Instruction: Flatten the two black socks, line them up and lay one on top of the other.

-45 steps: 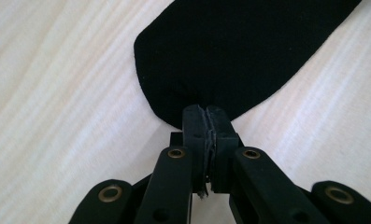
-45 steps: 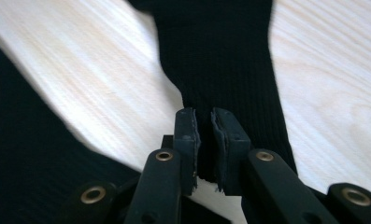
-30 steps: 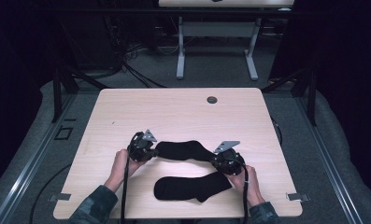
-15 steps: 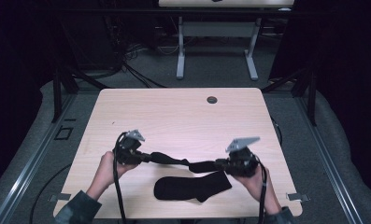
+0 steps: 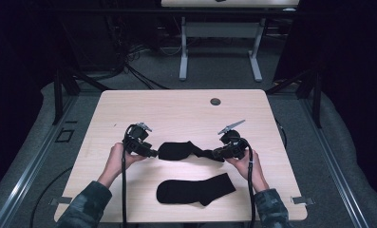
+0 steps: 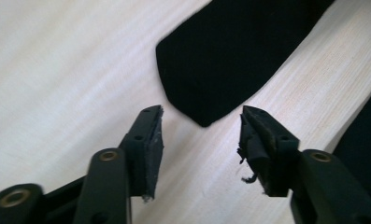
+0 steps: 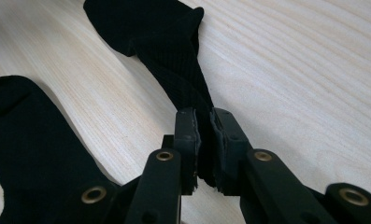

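A black sock [image 5: 181,149] lies across the middle of the light wooden table [image 5: 176,109]. My right gripper [image 5: 218,154] is shut on its bunched end, and in the right gripper view the ribbed fabric [image 7: 160,37] runs away from the pinched pads [image 7: 204,126]. My left gripper [image 5: 149,153] stands open just short of the sock's other, rounded end [image 6: 230,60]. Its jaws [image 6: 202,133] have just been opening and nothing is between them. A second black sock [image 5: 195,190] lies flat nearer the table's front edge, also seen at the left of the right gripper view [image 7: 29,140].
A small round dark grommet [image 5: 215,101] sits near the table's far edge. Beyond the table stands a white desk frame [image 5: 219,52] on a grey floor with cables. The far half of the tabletop is bare wood.
The sock was pulled taut between both grippers half a second ago. The left gripper has since let go of its end, and the right gripper has drifted back toward the middle with its end.
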Tool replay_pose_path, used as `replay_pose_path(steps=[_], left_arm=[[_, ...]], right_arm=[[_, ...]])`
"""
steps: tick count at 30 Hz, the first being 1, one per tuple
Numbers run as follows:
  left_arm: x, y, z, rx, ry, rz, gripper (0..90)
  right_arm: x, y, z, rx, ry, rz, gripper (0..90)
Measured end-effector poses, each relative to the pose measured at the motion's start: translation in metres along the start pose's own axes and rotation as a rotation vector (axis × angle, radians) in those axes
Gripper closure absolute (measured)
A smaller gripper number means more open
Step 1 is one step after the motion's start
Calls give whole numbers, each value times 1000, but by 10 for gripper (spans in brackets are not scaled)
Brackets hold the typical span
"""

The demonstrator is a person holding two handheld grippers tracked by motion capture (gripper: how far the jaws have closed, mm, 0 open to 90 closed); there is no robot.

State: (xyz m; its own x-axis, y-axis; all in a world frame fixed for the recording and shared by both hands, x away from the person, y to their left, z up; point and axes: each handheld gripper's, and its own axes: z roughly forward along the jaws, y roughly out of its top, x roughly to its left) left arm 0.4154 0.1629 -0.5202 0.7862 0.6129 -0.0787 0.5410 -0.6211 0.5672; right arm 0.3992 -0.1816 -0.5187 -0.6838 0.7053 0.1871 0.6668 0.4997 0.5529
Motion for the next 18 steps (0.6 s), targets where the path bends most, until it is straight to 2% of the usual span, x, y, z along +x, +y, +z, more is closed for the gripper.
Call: replay_pose_path(steps=[2,3,8,9,11,13,15,16,17,18], left_arm=[[-6,1,3,-5,21,53,437],[-11,2,9,-13,5,99,421],[-22,7,36,44,41,239,422],[-24,7,41,44,30,265,428],[-25,7,46,75,43,296,466],[-27,7,51,100,58,333,552],[-26,7,52,96,45,344,632],[-27,7,52,94,53,350,653],[-27,7,52,96,36,355,695],[-27,7,52,96,34,356,737]], right_arm=[[0,0,2,-5,-14,-1,809],[0,-1,3,6,-19,11,809],[-3,-7,11,19,-5,31,808],[-3,-8,11,18,-9,36,808],[-4,-8,11,6,-9,39,808],[-5,-9,12,9,-15,37,808],[-6,-10,12,17,-9,32,808],[-6,-11,11,16,-15,33,809],[-5,-12,12,-3,-12,36,808],[-5,-12,12,3,-15,31,809]])
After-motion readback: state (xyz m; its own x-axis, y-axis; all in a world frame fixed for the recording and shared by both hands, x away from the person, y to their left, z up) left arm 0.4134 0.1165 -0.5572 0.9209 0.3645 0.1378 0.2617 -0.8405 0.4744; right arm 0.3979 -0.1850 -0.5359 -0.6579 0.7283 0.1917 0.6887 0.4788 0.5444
